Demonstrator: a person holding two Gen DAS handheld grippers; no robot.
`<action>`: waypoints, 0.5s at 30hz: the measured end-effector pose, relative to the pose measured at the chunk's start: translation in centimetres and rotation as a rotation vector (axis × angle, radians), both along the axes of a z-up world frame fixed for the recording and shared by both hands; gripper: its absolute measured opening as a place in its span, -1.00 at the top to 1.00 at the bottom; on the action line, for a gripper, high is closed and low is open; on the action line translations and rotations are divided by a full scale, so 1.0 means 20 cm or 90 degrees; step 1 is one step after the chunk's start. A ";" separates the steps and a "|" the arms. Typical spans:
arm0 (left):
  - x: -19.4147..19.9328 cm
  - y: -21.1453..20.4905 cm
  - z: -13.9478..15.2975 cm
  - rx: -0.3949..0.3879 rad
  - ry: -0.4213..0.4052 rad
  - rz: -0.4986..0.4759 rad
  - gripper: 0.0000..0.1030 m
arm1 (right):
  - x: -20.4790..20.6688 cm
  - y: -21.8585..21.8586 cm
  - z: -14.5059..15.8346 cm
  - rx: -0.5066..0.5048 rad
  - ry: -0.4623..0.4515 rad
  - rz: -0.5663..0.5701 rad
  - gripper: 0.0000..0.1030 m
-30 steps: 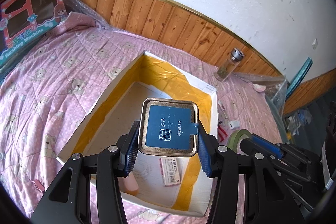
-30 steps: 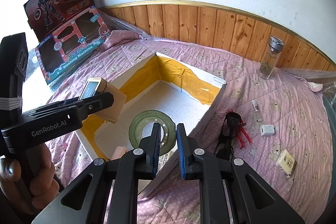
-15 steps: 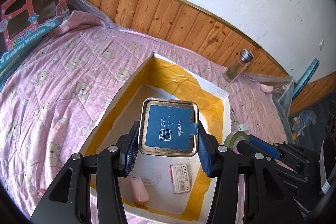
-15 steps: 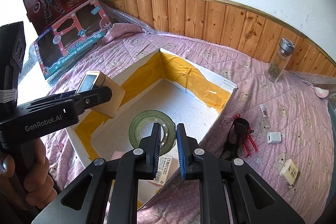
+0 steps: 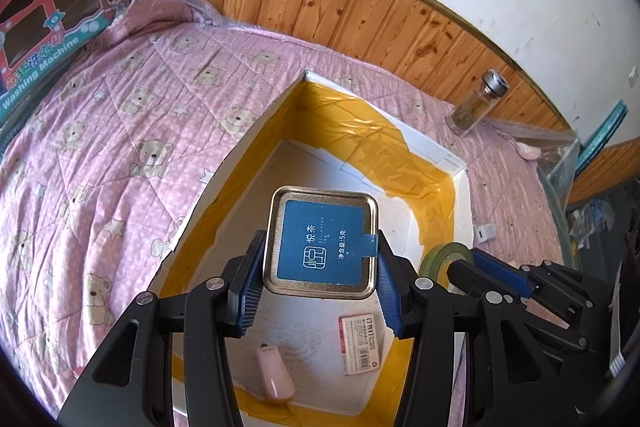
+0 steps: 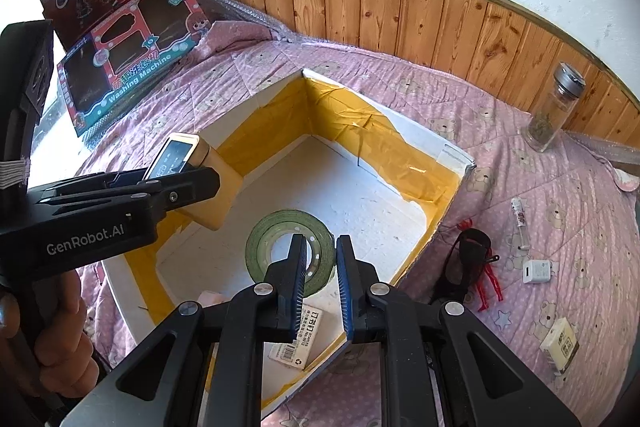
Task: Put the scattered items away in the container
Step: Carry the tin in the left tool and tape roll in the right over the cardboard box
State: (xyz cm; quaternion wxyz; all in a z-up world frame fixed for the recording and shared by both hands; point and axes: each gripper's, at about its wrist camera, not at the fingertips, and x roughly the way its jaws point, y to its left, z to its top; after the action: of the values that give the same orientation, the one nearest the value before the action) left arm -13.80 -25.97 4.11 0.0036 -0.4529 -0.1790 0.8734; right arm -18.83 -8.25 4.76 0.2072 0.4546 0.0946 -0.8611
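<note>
Both views have closed in on the box since a second ago: it fills more of each frame and its floor sits lower in view.

Left wrist view: left gripper (image 5: 320,267) clamps the square tea tin (image 5: 322,241) by its two side walls, jaws wide because the tin is wide. Tin hangs over the white box (image 5: 240,155), above its floor, not touching it. Blue label faces the camera, so the lid points back up the gripper; the body's long axis runs away from the lens, down toward the box floor. Pink case (image 5: 274,373) and staples pack (image 5: 360,343) already lie on the floor near the close wall. Best practice as I see it: lower until the base is near the floor at the free centre patch, then release; dropping from here risks it tipping onto the staples.

Right wrist view: right gripper (image 6: 322,267) pinches the green tape roll (image 6: 290,247) by its rim, jaws narrow. Roll sits over the box interior, near the right wall; hole faces the camera, so its axis points along the fingers. Left gripper and tin show at left, over the left wall. Release one hand at a time, and keep the roll clear of the tin. Charger (image 6: 538,271), small carton (image 6: 560,345) and dark clip (image 6: 472,251) wait on the bed (image 6: 560,187).
</note>
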 end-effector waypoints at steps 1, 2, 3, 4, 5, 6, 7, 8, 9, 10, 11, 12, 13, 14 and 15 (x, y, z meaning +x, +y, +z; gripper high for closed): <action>-0.02 0.00 -0.01 -0.002 -0.005 -0.002 0.00 | -0.01 0.00 -0.01 0.002 -0.003 0.002 0.68; -0.03 0.01 -0.01 -0.003 -0.009 -0.004 0.00 | -0.03 0.00 -0.01 0.005 -0.005 0.003 0.68; -0.05 0.01 -0.02 -0.005 -0.014 -0.005 0.00 | -0.04 0.00 -0.02 0.008 -0.008 0.005 0.68; -0.06 0.01 -0.02 -0.008 -0.018 -0.007 0.00 | -0.05 0.00 -0.03 0.011 -0.011 0.007 0.68; -0.07 0.02 -0.03 -0.010 -0.022 -0.008 0.00 | -0.07 -0.01 -0.03 0.014 -0.013 0.009 0.68; -0.08 0.02 -0.03 -0.011 -0.025 -0.009 0.00 | -0.08 -0.01 -0.04 0.016 -0.016 0.012 0.68; -0.10 0.02 -0.04 -0.013 -0.028 -0.011 0.00 | -0.09 -0.01 -0.05 0.019 -0.019 0.014 0.68; -0.11 0.02 -0.04 -0.016 -0.032 -0.011 0.00 | -0.10 -0.01 -0.06 0.021 -0.020 0.016 0.68; -0.12 0.03 -0.05 -0.019 -0.035 -0.011 0.00 | -0.11 -0.01 -0.07 0.024 -0.022 0.017 0.68; -0.13 0.03 -0.05 -0.021 -0.039 -0.012 0.00 | -0.13 -0.02 -0.07 0.027 -0.024 0.019 0.68; -0.14 0.03 -0.06 -0.023 -0.042 -0.011 0.00 | -0.14 -0.02 -0.08 0.029 -0.026 0.020 0.68; -0.15 0.03 -0.06 -0.025 -0.047 -0.011 -0.01 | -0.15 -0.02 -0.09 0.030 -0.028 0.021 0.68; -0.16 0.03 -0.07 -0.026 -0.051 -0.011 -0.01 | -0.16 -0.02 -0.10 0.034 -0.029 0.022 0.68; -0.17 0.04 -0.07 -0.025 -0.056 -0.010 -0.01 | -0.17 -0.02 -0.10 0.036 -0.031 0.023 0.68; -0.18 0.04 -0.08 -0.025 -0.060 -0.009 -0.01 | -0.18 -0.03 -0.11 0.038 -0.033 0.025 0.68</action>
State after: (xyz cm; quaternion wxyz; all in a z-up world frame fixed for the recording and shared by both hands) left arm -17.40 -25.26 2.47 -0.0072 -0.4949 -0.1587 0.8543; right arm -22.43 -8.75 2.50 0.2125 0.4808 0.1240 -0.8416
